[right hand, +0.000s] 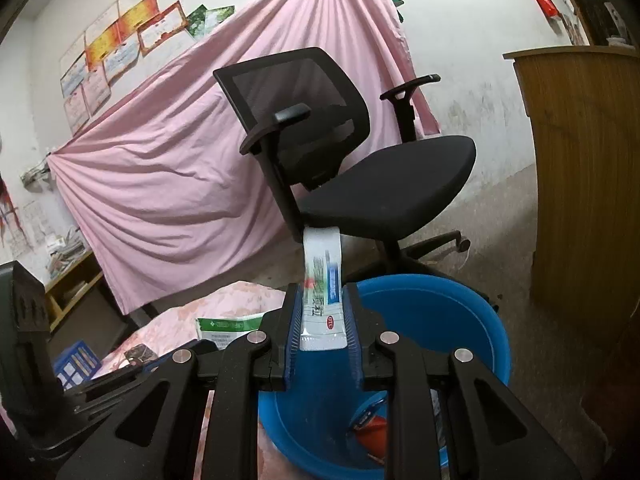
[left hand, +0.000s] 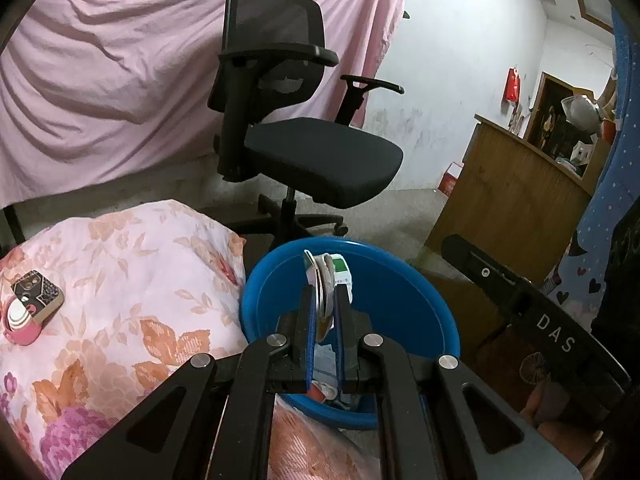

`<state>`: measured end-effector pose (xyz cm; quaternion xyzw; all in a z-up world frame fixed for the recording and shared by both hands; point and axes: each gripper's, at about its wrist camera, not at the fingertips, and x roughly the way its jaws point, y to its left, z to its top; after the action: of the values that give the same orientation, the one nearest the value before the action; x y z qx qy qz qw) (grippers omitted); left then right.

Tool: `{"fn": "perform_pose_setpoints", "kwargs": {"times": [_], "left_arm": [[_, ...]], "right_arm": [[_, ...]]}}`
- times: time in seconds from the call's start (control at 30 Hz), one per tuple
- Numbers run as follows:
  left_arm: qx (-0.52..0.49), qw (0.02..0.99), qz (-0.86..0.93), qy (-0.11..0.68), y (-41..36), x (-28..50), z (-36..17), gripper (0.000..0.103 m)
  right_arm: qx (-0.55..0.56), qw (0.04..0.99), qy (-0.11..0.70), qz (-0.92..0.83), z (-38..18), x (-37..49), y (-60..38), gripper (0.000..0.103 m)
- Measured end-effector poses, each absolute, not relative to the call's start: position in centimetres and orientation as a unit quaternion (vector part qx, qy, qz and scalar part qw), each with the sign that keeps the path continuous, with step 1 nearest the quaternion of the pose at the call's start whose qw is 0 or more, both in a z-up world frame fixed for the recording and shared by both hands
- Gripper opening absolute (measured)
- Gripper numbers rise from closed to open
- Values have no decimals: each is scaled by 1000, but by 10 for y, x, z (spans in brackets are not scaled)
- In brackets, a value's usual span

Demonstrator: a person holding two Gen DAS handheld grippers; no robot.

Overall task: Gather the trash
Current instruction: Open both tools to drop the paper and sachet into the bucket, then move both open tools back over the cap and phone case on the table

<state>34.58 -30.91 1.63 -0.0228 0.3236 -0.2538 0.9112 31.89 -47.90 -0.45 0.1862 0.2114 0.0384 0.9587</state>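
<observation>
My left gripper [left hand: 325,292] is shut on a flat white and green packet [left hand: 329,280] and holds it over the blue plastic basin [left hand: 400,280]. My right gripper [right hand: 320,292] is shut on a white tube-like wrapper with blue and green print [right hand: 323,280], held upright above the same basin [right hand: 460,312]. Some wrappers lie at the bottom of the basin [right hand: 368,424]. The left gripper's packet also shows in the right wrist view [right hand: 224,326], at the left.
A black office chair [left hand: 304,128] stands behind the basin before a pink sheet [left hand: 100,60]. A floral quilt [left hand: 132,280] with a phone [left hand: 38,294] lies left. A wooden cabinet [left hand: 508,200] stands right. The other gripper's arm [left hand: 532,308] crosses right of the basin.
</observation>
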Motion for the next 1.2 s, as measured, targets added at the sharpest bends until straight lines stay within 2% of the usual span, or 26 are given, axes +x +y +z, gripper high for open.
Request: {"fn": "perform_pose_setpoints", "kwargs": {"times": [0.3,0.47,0.63,0.77,0.83,0.9,0.93,0.97,1.03,1.13,1.2], "left_arm": [[-16,906,-253,338,-310,349,11,12],[-33,914,-242,325,-299,347,15,28],[-47,929,-210,300,-276,343,26,35],[-63,945,-180,265,-248,334,42,54],[-69,951,-166,250,-233,331,50,59],[-73,959,-148,231,-216,325,59,71],[-75,962,-140,221,-209,324,62,85],[-79,966,-131,209,-200,320,66,95],[-90,973,-108,183,-180,313,71,100],[-107,978,-82,157,-151,308,76,101],[-110,981,-66,148,-134,303,76,101]], "right_arm": [[189,956,223,34,-8,324,-482,20],[189,956,221,32,-8,323,-482,26],[191,959,208,35,-1,322,-481,32],[177,967,178,46,11,315,-468,50],[168,970,165,54,18,313,-458,51],[157,974,148,63,25,310,-446,57],[154,976,140,67,28,309,-441,61],[151,977,130,70,31,308,-436,70],[145,981,104,78,37,304,-423,77],[132,984,74,96,44,302,-402,90],[125,985,60,103,46,301,-390,103]]}}
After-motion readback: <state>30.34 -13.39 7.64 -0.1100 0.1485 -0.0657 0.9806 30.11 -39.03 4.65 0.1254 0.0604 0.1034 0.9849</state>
